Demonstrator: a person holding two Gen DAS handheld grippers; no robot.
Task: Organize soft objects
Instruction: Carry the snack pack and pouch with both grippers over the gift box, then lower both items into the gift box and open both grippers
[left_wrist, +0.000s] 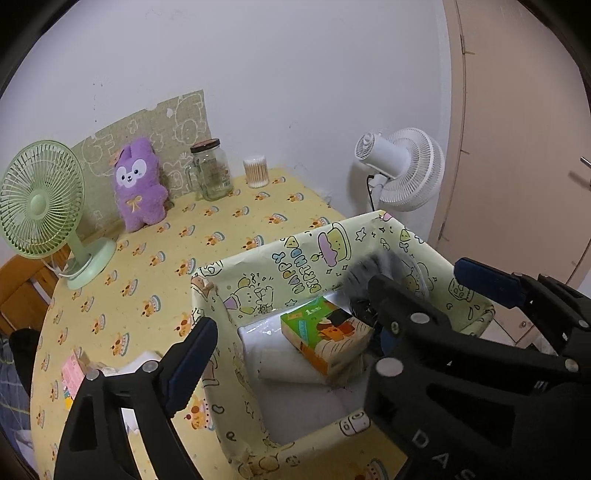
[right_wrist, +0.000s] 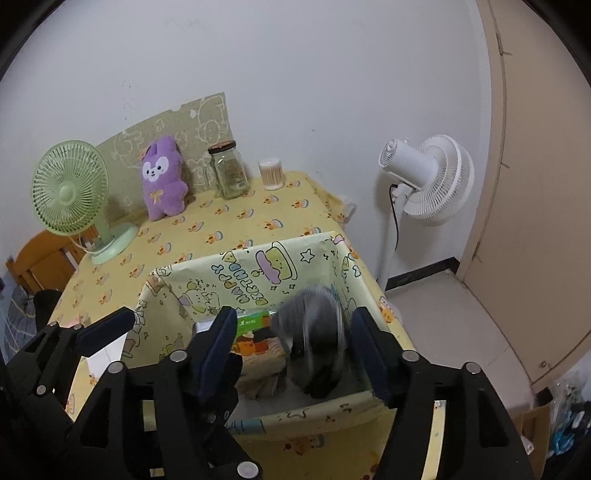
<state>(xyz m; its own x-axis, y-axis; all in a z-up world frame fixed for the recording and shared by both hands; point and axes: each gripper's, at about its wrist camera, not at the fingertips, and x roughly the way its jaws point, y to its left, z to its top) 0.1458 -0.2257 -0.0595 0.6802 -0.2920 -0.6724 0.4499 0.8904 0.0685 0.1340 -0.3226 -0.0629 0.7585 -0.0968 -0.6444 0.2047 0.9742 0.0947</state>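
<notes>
A cartoon-print box (left_wrist: 295, 266) (right_wrist: 240, 269) stands on the yellow table. Inside lie a green and orange tissue pack (left_wrist: 325, 334) (right_wrist: 255, 334) and white folded cloth (left_wrist: 291, 365). A blurred grey and black soft object (right_wrist: 314, 339) (left_wrist: 364, 273) is in the box's right side, between my right gripper's (right_wrist: 295, 347) open jaws and touching neither finger. My left gripper (left_wrist: 334, 325) is open over the box and holds nothing. A purple plush toy (left_wrist: 138, 184) (right_wrist: 162, 177) leans against the back wall.
A green desk fan (left_wrist: 40, 206) (right_wrist: 72, 192) stands at the left. A glass jar (left_wrist: 210, 170) (right_wrist: 229, 171) and a cotton swab tub (left_wrist: 256, 170) (right_wrist: 271, 173) stand at the back. A white floor fan (left_wrist: 406, 170) (right_wrist: 432, 181) stands to the right. Small packets (left_wrist: 74, 373) lie near the front left.
</notes>
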